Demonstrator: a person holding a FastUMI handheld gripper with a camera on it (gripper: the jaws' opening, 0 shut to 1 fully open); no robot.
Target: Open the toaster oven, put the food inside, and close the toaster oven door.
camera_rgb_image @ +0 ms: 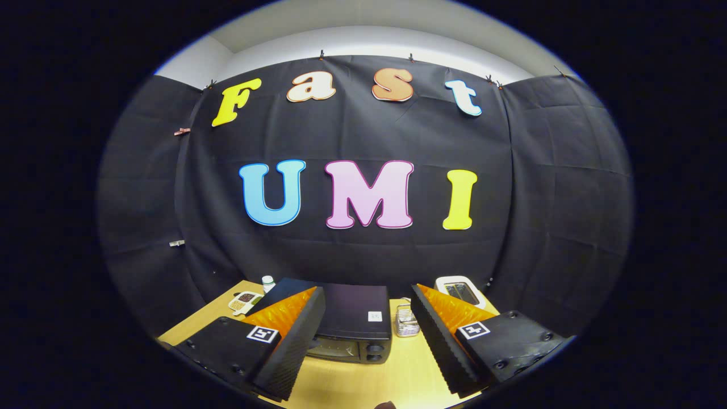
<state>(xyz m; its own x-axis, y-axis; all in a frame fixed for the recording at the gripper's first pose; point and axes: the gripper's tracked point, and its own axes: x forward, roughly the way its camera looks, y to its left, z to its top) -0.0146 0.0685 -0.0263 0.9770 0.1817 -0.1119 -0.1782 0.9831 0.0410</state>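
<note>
A dark toaster oven (352, 321) stands on the wooden table (363, 380), just ahead of my fingers, seen from above. Its door looks shut, with the knobs at its right front. My gripper (366, 363) is held high above the table and is open. Nothing is between the left finger (295, 346) and the right finger (443, 346). A small dark thing (386, 405) shows at the table's near edge; I cannot tell what it is.
Right of the oven stands a small wire basket (406, 324), and a white slot toaster (461, 291) sits at the back right. A white-capped bottle (268, 281) and a flat packet (244, 301) lie at the back left. Black cloth walls the booth.
</note>
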